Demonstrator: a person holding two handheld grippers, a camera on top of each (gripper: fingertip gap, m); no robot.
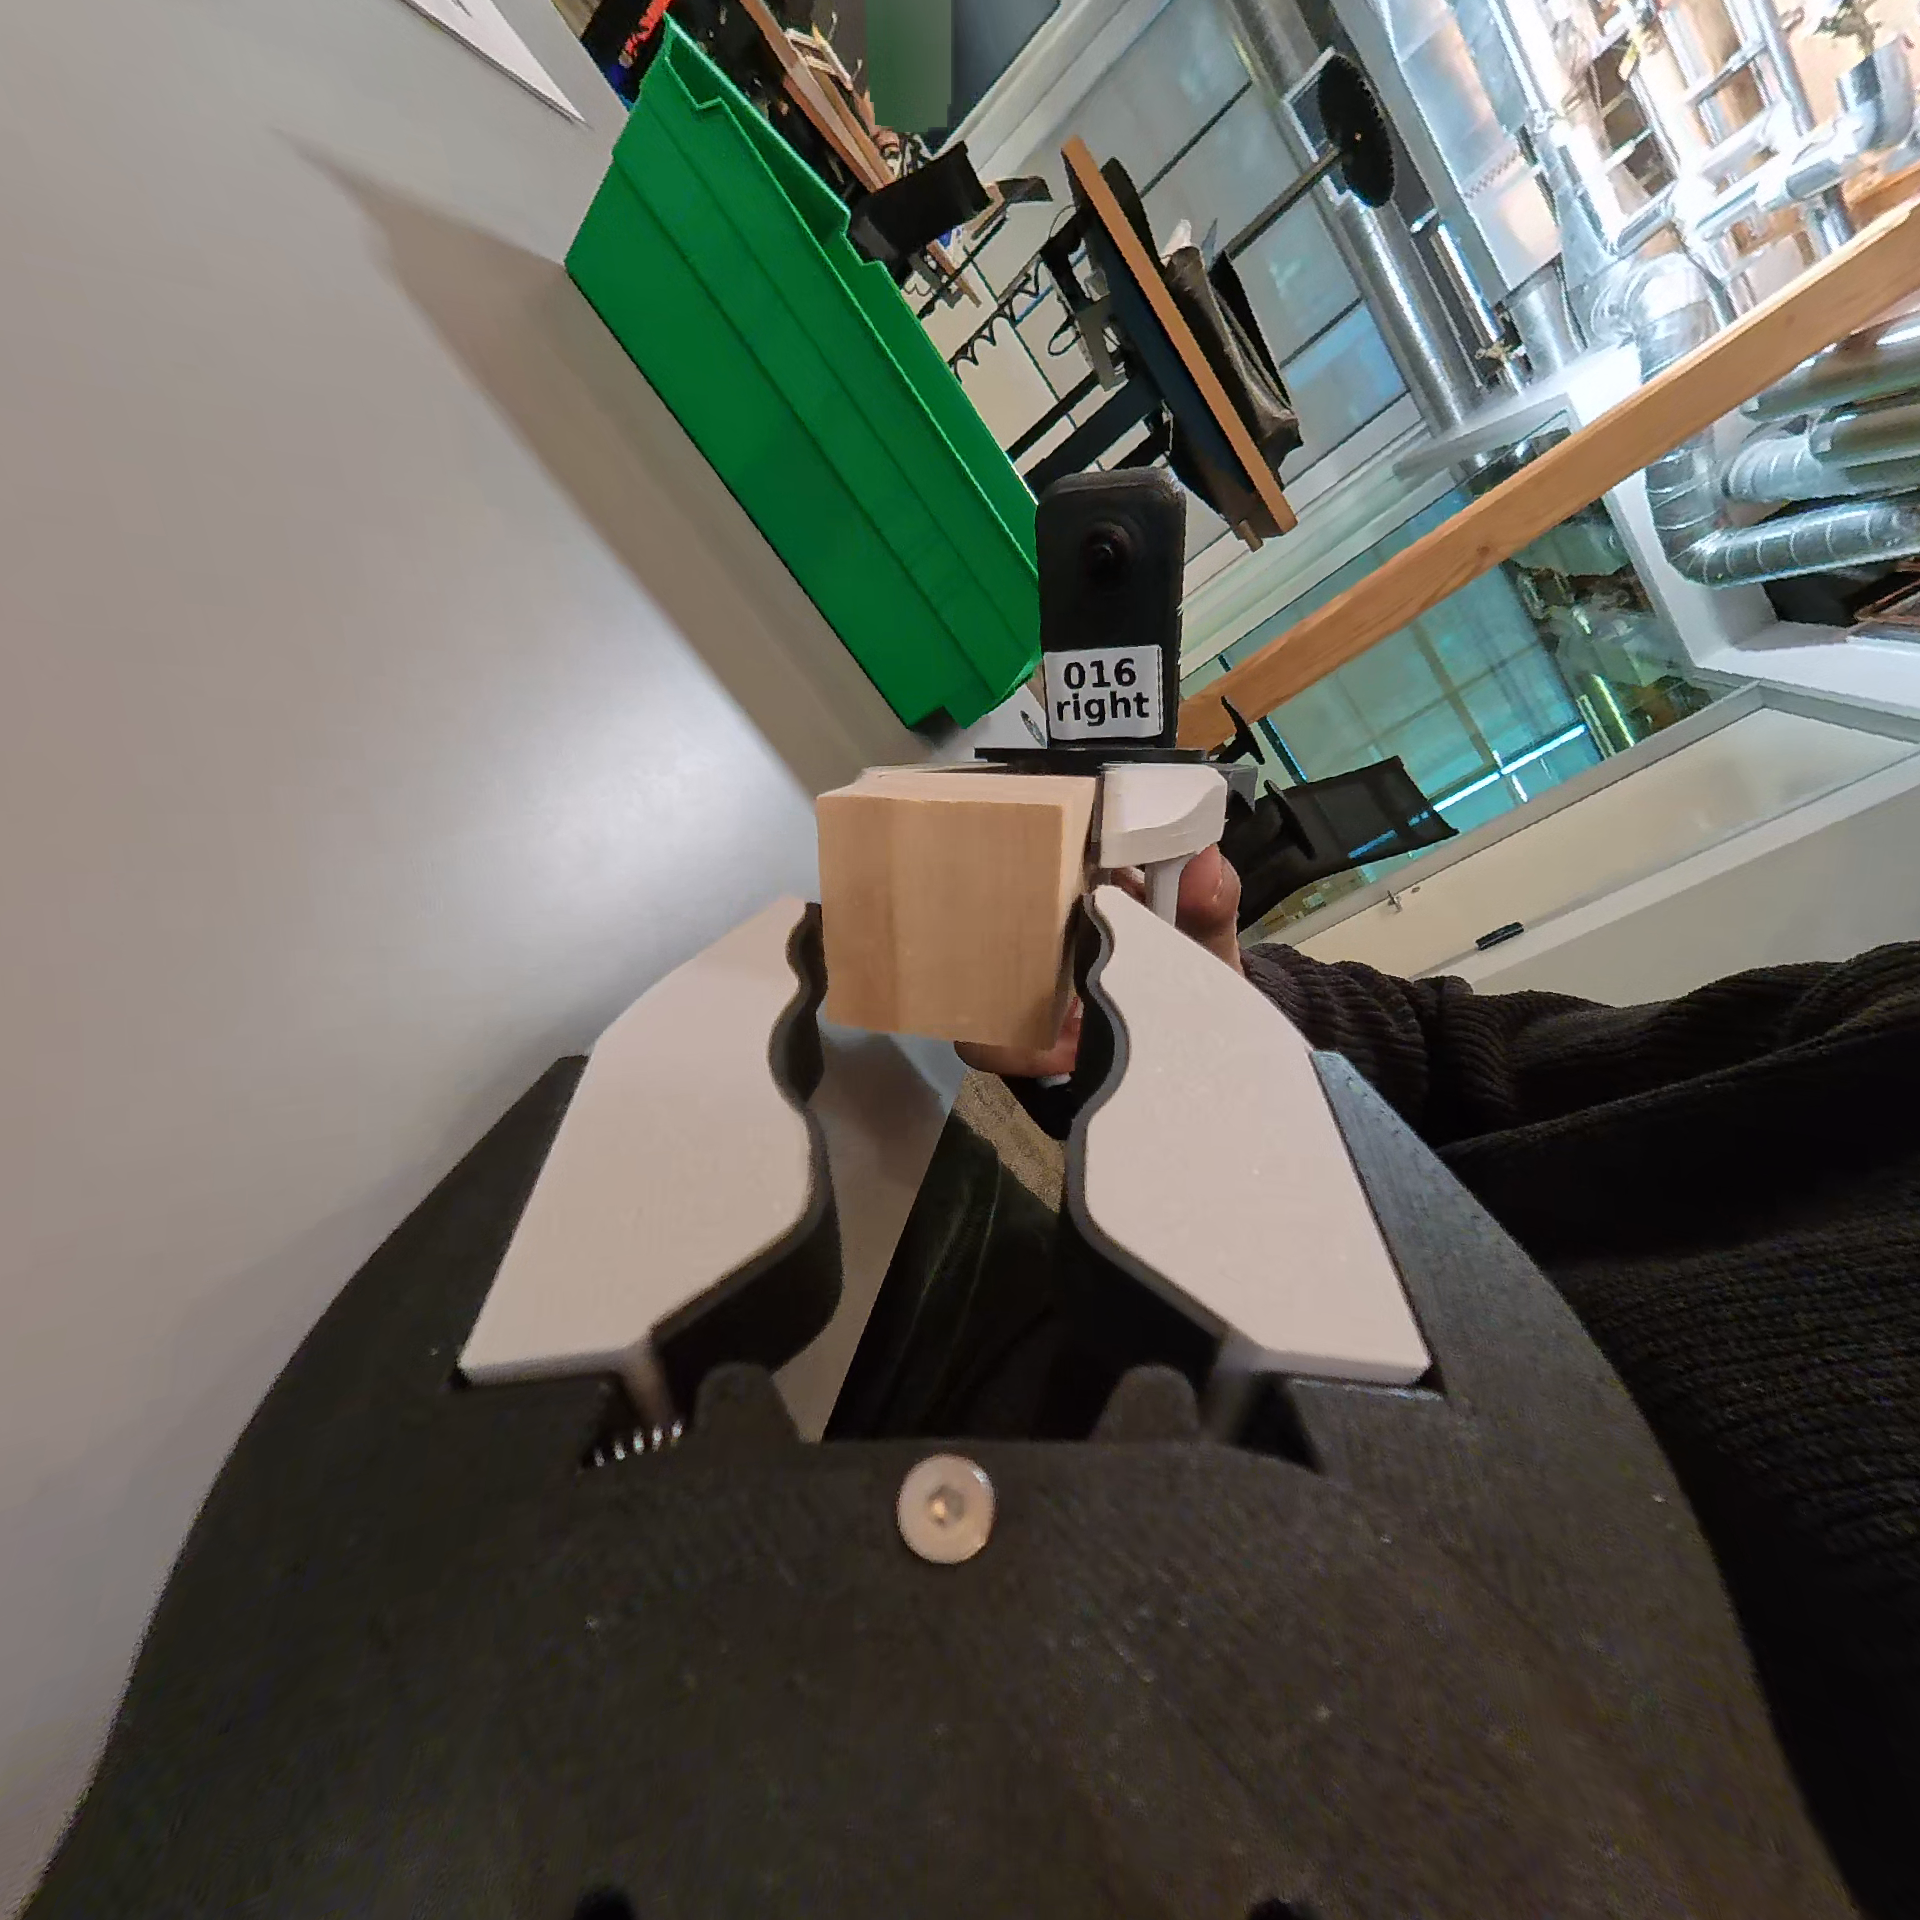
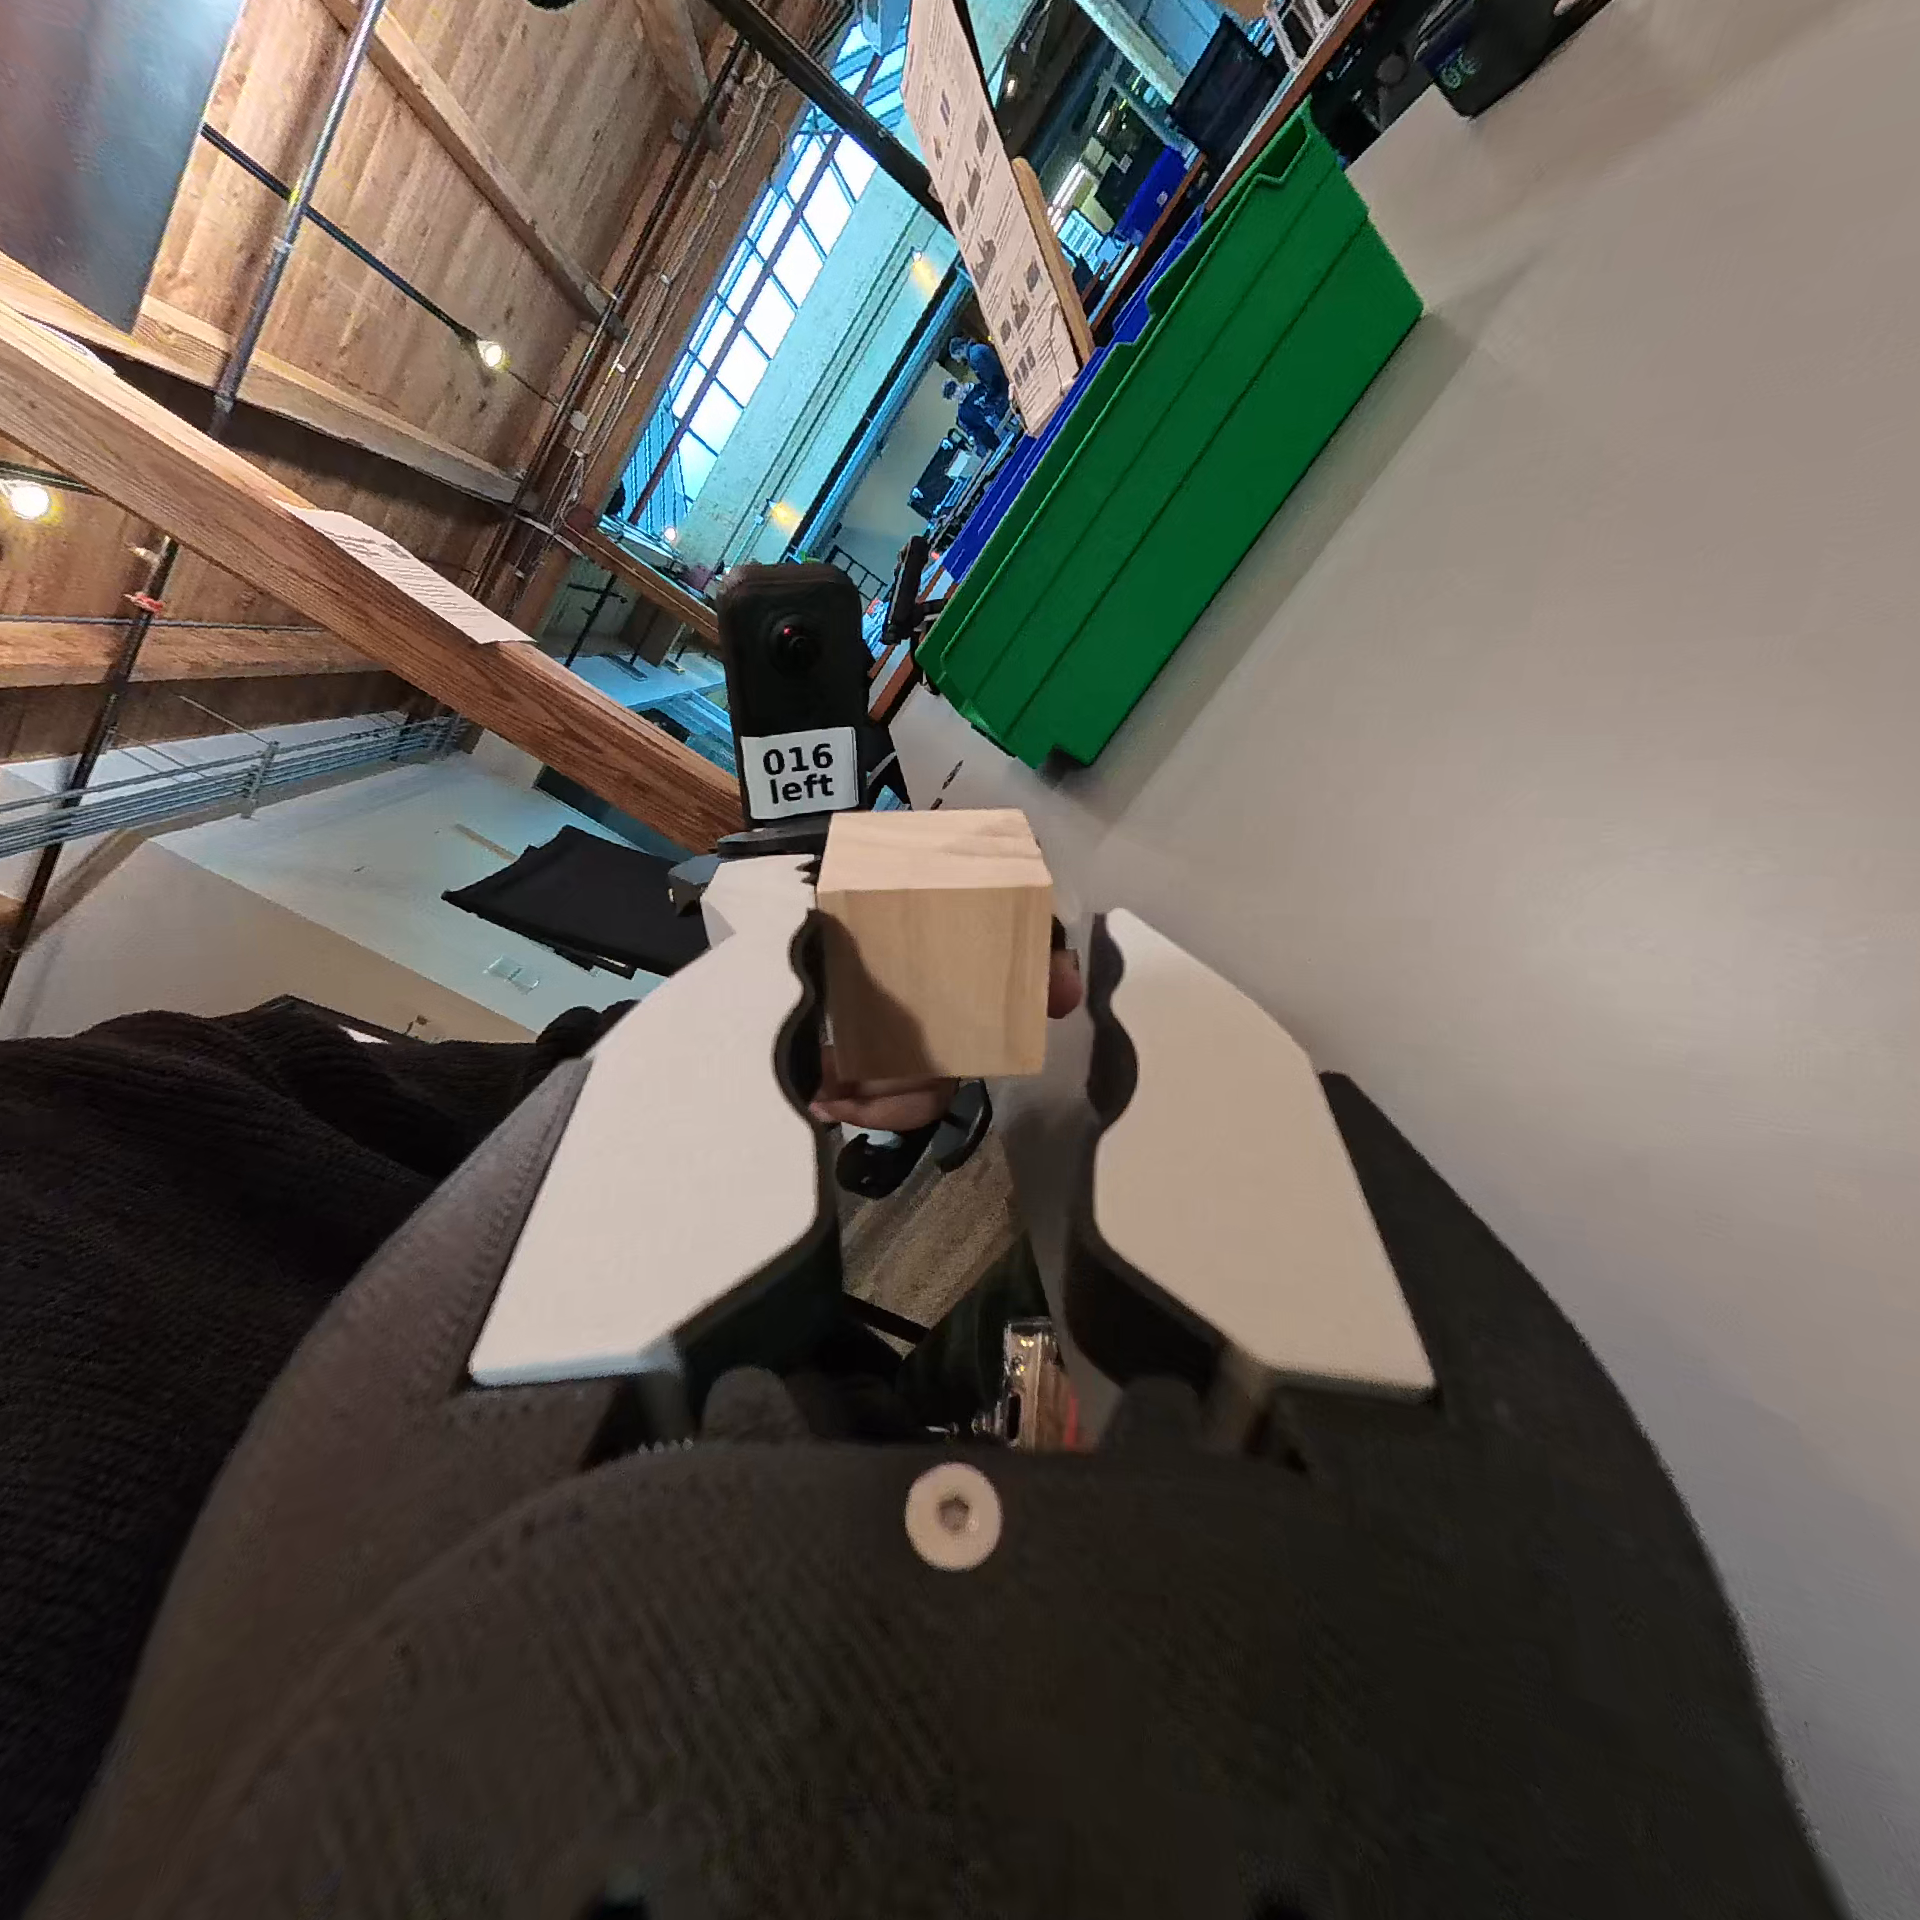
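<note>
A pale wooden cube (image 1: 945, 914) is held in the air beside the grey table (image 1: 312, 727). My left gripper (image 1: 948, 935) is shut on it, with both fingertips against its sides. My right gripper (image 2: 951, 935) faces the left one and is open around the same cube (image 2: 935, 977). Its left finger (image 2: 727, 1039) touches the cube and a gap shows at its right finger (image 2: 1195, 1091). In the left wrist view the right gripper's white finger (image 1: 1158, 821) and camera (image 1: 1112, 582) stand just behind the cube. In the right wrist view the left gripper's camera (image 2: 795, 644) stands behind it.
A green plastic bin (image 1: 790, 416) stands on the table beyond the grippers and also shows in the right wrist view (image 2: 1174, 468). A person's dark knitted sleeve (image 1: 1662, 1143) reaches in from the side. A wooden beam (image 2: 364, 582) and workshop furniture lie behind.
</note>
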